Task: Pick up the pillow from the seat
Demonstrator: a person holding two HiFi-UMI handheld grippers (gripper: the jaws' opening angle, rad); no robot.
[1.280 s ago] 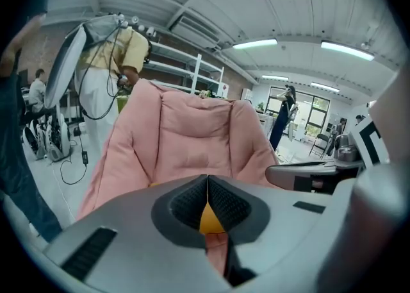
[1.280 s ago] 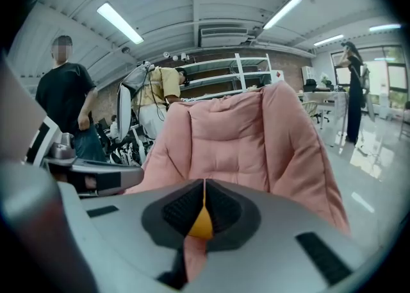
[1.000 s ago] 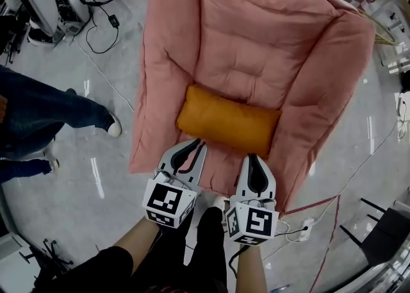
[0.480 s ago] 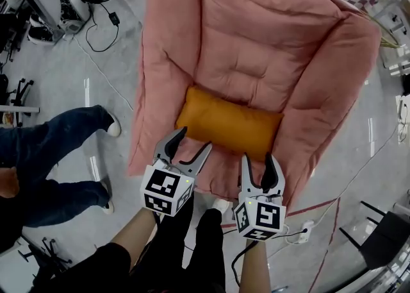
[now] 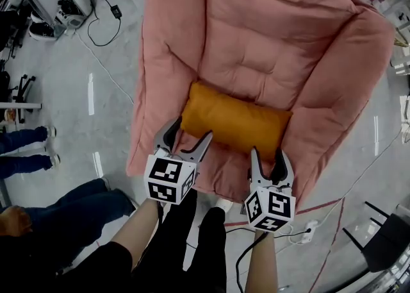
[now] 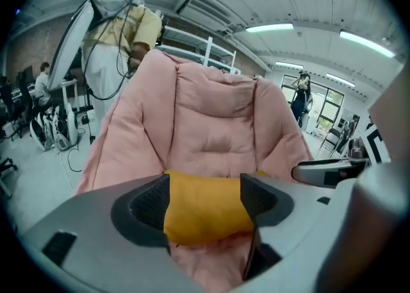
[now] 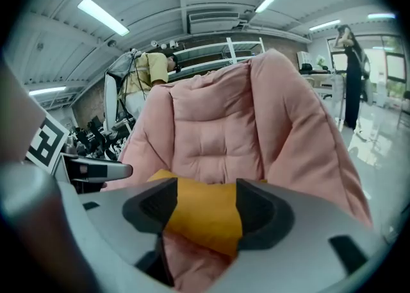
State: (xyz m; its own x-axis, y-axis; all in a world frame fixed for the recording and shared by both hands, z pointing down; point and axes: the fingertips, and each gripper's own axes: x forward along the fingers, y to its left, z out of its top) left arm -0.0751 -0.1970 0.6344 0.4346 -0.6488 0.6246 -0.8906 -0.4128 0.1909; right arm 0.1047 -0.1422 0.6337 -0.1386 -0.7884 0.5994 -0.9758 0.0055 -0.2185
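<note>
I am looking steeply down at a salmon-pink quilted fabric armchair (image 5: 256, 35). It is thickly padded, with stitched tufts in its backrest and puffy rolled arms. It is standing on a glossy grey floor (image 5: 102, 106).

A plump orange fabric pillow (image 5: 236, 122), oblong with soft rounded corners and a smooth matte cover, is lying crosswise on the seat. It is resting against the foot of the backrest, and it is the only thing the chair is holding.

I am holding my left tool (image 5: 189, 136) at the pillow's front left corner and my right tool (image 5: 268, 159) just short of its front right edge. Both are slanting downward. Each tool is grey plastic with dark ribbed pads and is carrying a cube of black-and-white square markers.

Both tools' jaws have just been opening and are standing spread wide. In each gripper view the orange fabric is showing in the gap between the pads, but the pads are not pressing on it.

A bystander's blue denim legs (image 5: 77, 208) are showing at the lower left.
</note>
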